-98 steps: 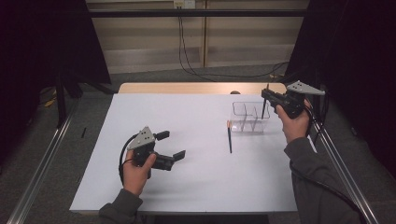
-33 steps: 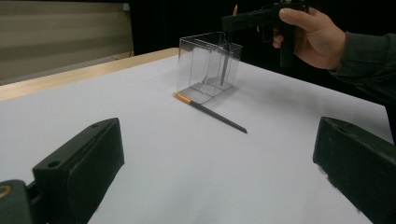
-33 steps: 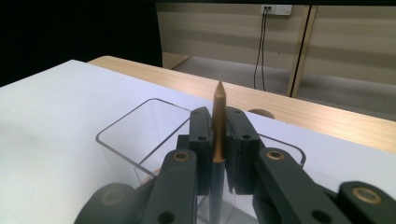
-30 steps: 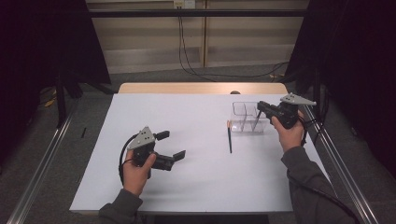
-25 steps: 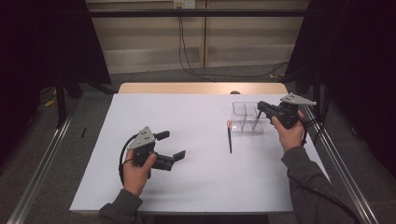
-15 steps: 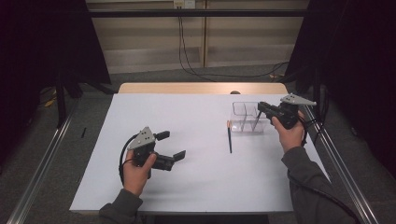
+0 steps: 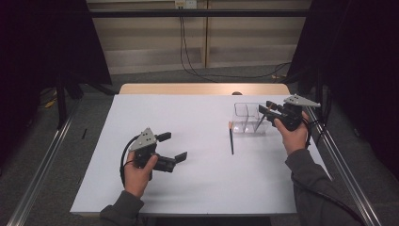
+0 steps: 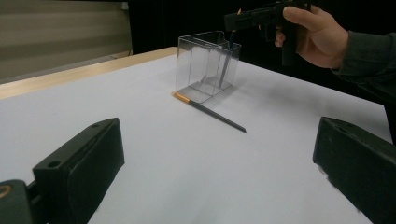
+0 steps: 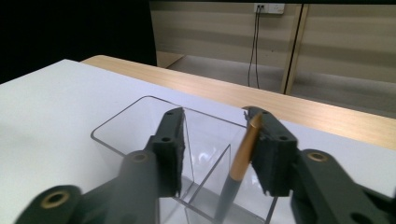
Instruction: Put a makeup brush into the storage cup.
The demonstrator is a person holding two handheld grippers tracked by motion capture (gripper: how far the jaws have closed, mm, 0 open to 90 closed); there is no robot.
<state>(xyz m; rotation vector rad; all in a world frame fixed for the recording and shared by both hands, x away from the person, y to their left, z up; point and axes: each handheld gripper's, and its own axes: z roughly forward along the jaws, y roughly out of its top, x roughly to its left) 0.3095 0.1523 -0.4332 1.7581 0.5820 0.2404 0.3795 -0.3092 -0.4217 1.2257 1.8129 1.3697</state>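
A clear plastic box (image 7: pixel 245 123) (image 8: pixel 201 70) (image 9: pixel 116 135) with inner dividers stands on the white table at the right. My right gripper (image 7: pixel 264 108) (image 9: pixel 217 140) (image 8: pixel 238 18) hovers over its top rim, open. A dark pencil with an orange end (image 7: pixel 260 121) (image 9: pixel 240 158) (image 8: pixel 225 65) stands slanted inside the box, leaning against the right-hand jaw. A second pencil (image 7: pixel 231 139) (image 8: pixel 212 113) lies flat on the table just left of the box. My left gripper (image 7: pixel 174 146) (image 8: pixel 217 177) rests low over the table's left half, open and holding nothing.
White sheet (image 7: pixel 197 117) covers the table, with a wooden strip (image 7: pixel 202 88) along the far edge. Metal rails (image 7: pixel 331 153) run along both sides of the table. Cables (image 7: pixel 188 52) trail across the floor behind it.
Over three seconds my right gripper came down and left from beyond the box's far right corner to its rim. In the last second nothing visibly moved. The left gripper stayed put.
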